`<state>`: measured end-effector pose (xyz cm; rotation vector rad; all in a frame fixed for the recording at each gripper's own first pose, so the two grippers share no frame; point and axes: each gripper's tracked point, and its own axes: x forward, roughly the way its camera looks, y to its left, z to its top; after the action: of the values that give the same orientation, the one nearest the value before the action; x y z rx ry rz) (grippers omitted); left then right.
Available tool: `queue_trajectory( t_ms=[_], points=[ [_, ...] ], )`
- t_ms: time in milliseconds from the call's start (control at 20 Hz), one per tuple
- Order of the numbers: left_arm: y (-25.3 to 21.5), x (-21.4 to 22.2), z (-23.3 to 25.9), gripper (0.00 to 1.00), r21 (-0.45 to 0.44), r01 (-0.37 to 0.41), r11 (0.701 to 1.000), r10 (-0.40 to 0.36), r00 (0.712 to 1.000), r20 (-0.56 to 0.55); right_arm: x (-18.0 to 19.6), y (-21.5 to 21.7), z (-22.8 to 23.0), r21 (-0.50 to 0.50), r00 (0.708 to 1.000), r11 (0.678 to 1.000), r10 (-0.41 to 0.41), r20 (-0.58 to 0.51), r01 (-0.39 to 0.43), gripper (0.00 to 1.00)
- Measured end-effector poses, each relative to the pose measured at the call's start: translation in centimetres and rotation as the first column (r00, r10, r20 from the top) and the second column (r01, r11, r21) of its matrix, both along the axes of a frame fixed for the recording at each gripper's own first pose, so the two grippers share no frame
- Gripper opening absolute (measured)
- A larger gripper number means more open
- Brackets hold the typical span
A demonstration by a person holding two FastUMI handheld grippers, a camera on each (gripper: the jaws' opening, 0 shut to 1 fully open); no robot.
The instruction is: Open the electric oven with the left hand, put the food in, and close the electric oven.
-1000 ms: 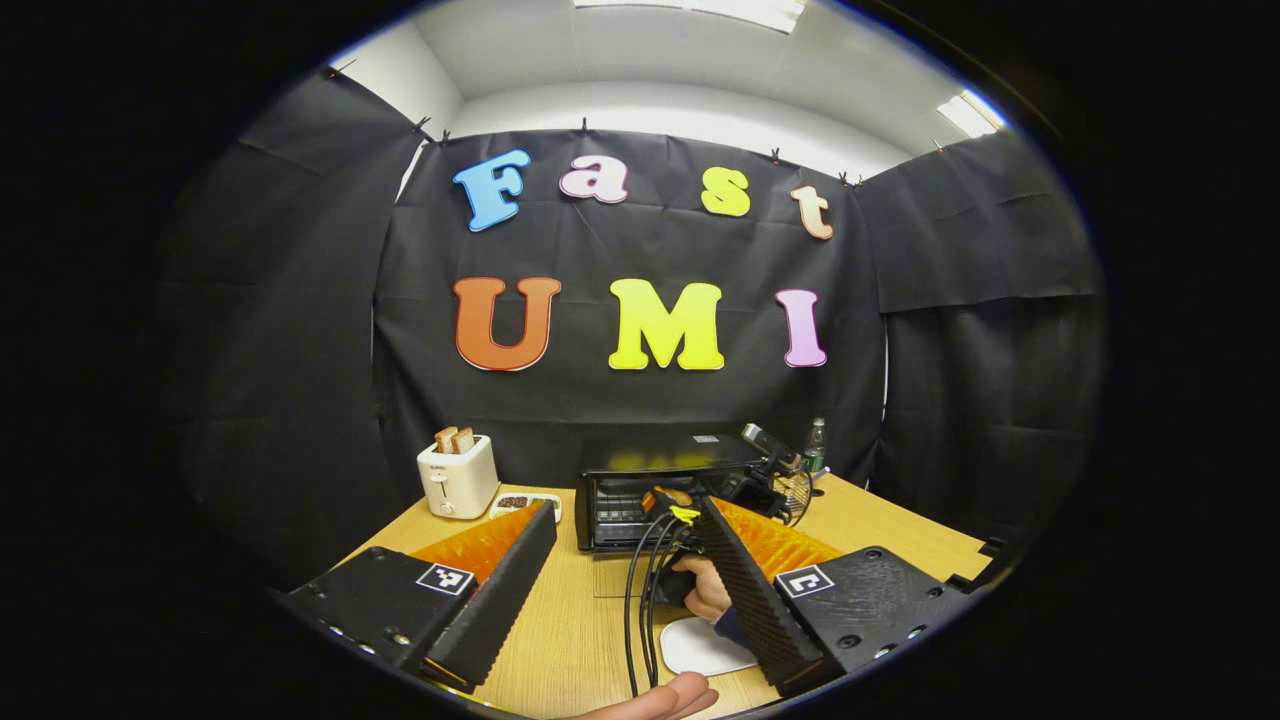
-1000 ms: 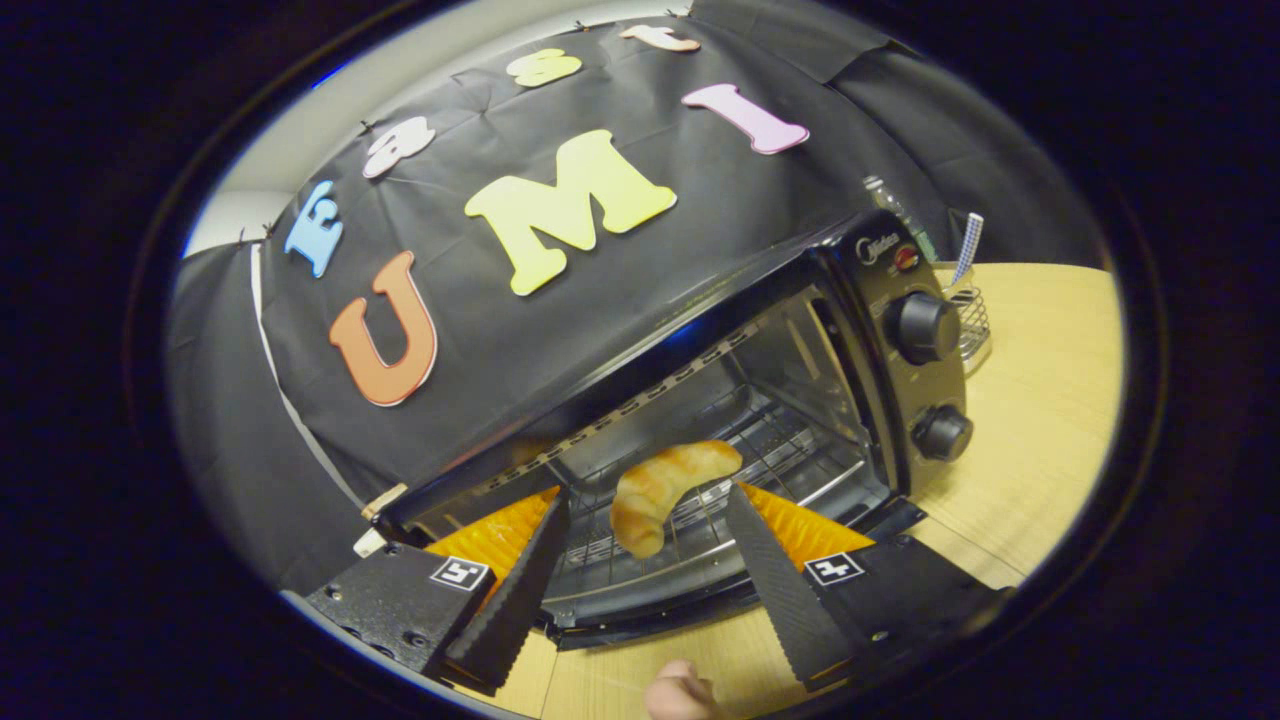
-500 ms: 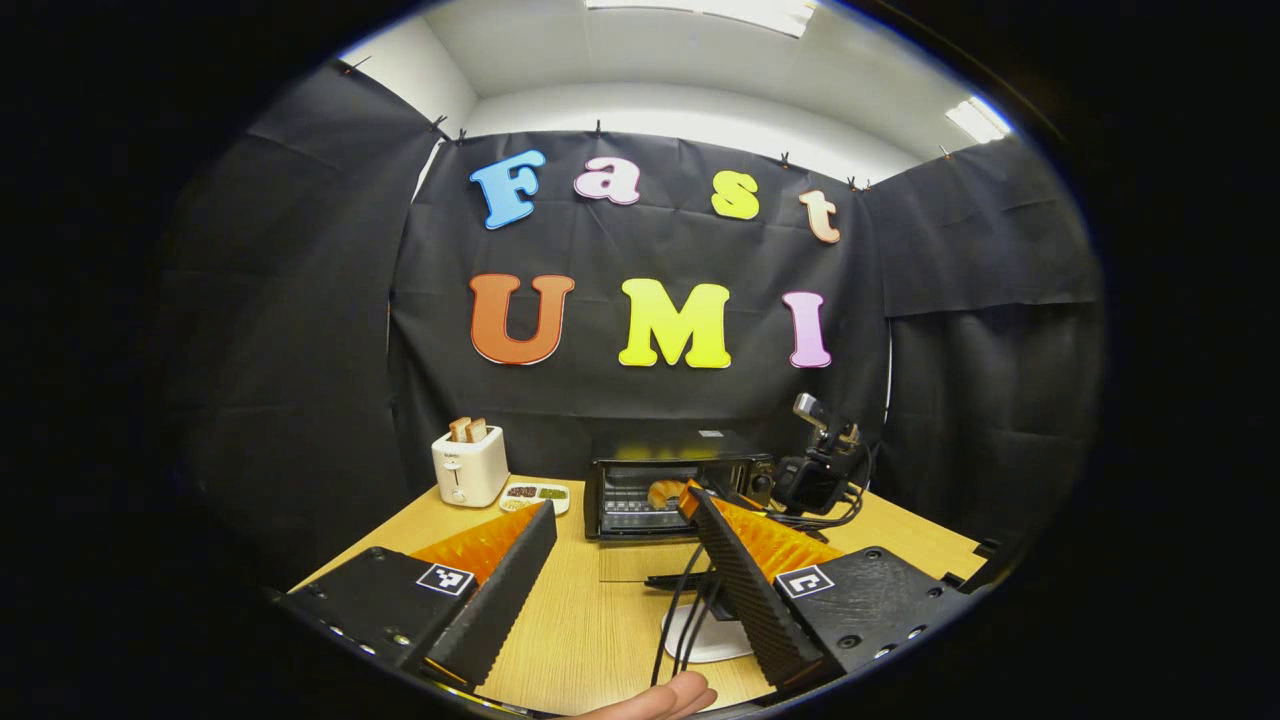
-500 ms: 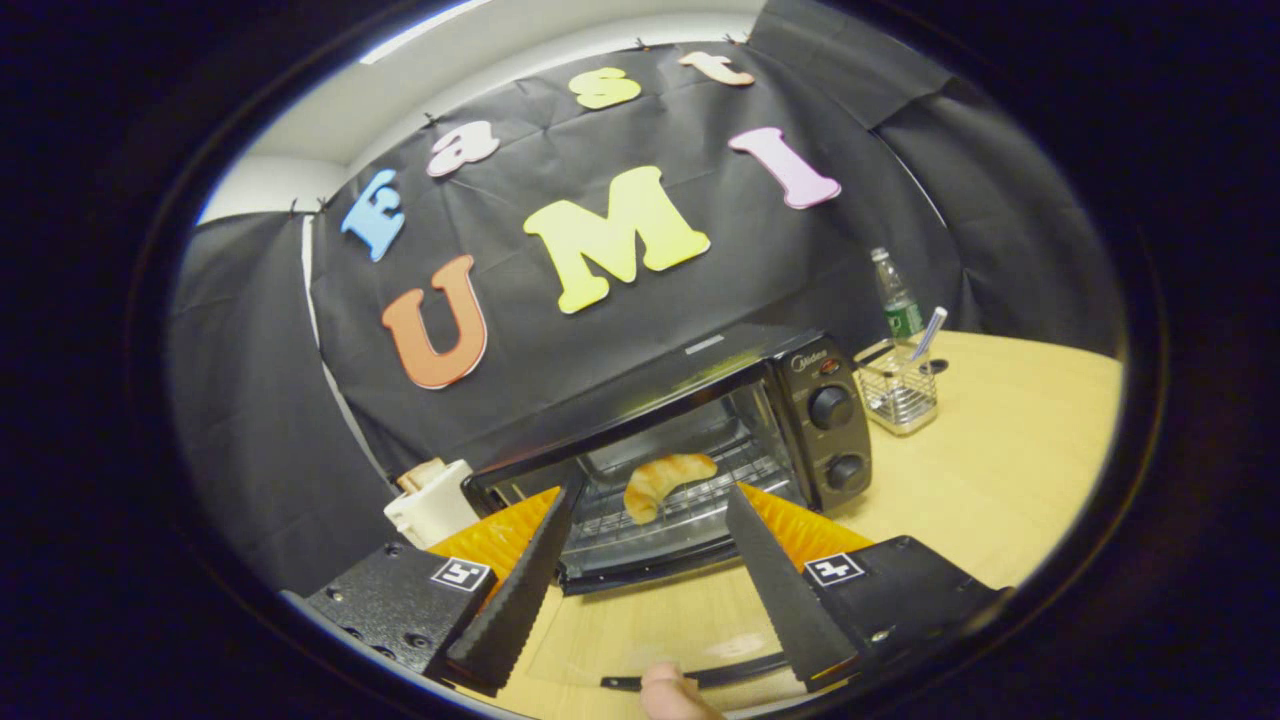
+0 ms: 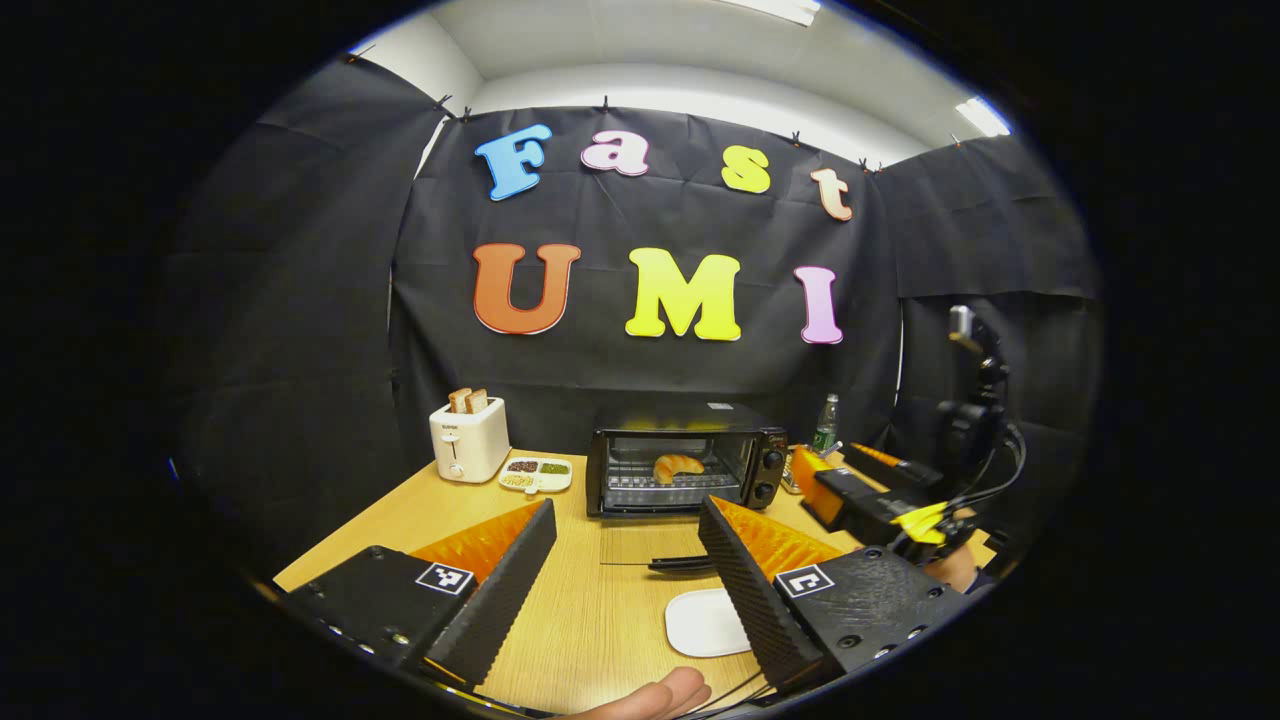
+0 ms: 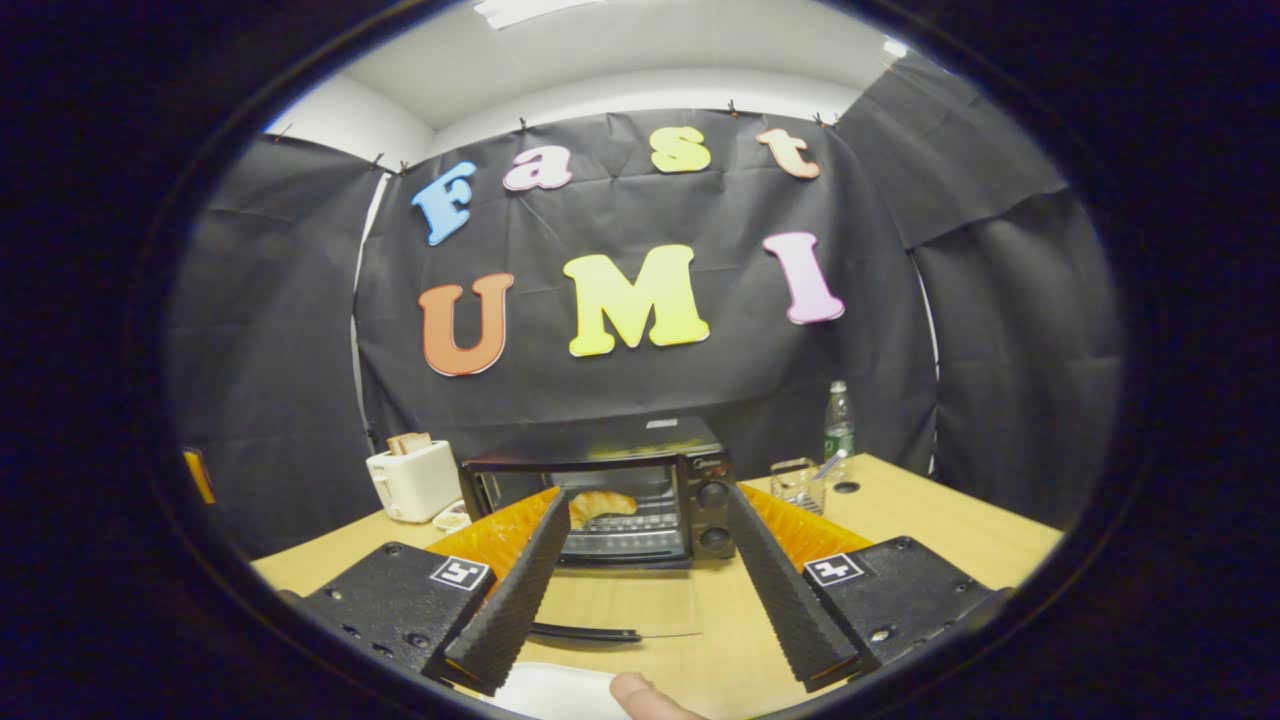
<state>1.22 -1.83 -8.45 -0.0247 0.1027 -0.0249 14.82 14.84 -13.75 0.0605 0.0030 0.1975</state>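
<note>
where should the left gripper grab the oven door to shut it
Grip the dark handle bar along the door's free edge. The glass door lies folded down flat on the table in front of the oven, handle nearest the left gripper. Probably come from the front, fingers above and below the bar, then swing up.

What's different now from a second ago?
The right gripper has drawn back from the oven, open and empty. The croissant stays on the rack; the door stays down. The left gripper stays open, back from the oven.
</note>
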Motion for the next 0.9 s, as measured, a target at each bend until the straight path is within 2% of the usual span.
queue_trajectory(
  t_ms=[200,250,400,450,600,750,900],
  points=[
    [-0.8,1.3,-0.2,0.94,-0.013,-0.01,1.0,0.01,1.0,0.022,-3.3,-4.4,2.6,0.01,1.0,1.0,-0.009,0.012,0.009,1.0],
    [-1.4,1.7,-0.2,0.94,-0.024,-0.001,1.0,0.002,0.999,0.032,-4.0,-5.9,3.0,0.01,1.0,1.0,-0.026,0.014,0.026,0.95],
    [-4.4,3.4,-1.7,0.94,-0.053,0.059,0.997,-0.058,0.998,0.021,-6.0,-10.2,4.8,0.002,0.995,0.996,-0.086,0.04,0.086,1.0],
    [-5.3,4.1,-2.5,0.94,-0.055,0.077,0.996,-0.076,0.997,0.006,-6.7,-11.2,5.4,0.004,0.994,0.995,-0.097,0.048,0.097,0.95],
    [-6.6,6.3,-5.2,0.94,-0.035,0.087,0.996,-0.088,0.995,-0.044,-8.3,-13.2,6.0,0.005,0.992,0.993,-0.114,0.054,0.114,0.95],
    [-9.0,8.4,-7.4,0.94,-0.067,0.128,0.99,-0.132,0.989,-0.063,-9.2,-15.0,6.4,-0.004,0.989,0.991,-0.131,0.068,0.131,0.95],
    [-9.5,9.9,-11.4,0.94,-0.065,0.122,0.99,-0.131,0.978,-0.163,-9.9,-15.4,6.2,-0.006,0.991,0.993,-0.118,0.069,0.119,0.95]
  ],
)
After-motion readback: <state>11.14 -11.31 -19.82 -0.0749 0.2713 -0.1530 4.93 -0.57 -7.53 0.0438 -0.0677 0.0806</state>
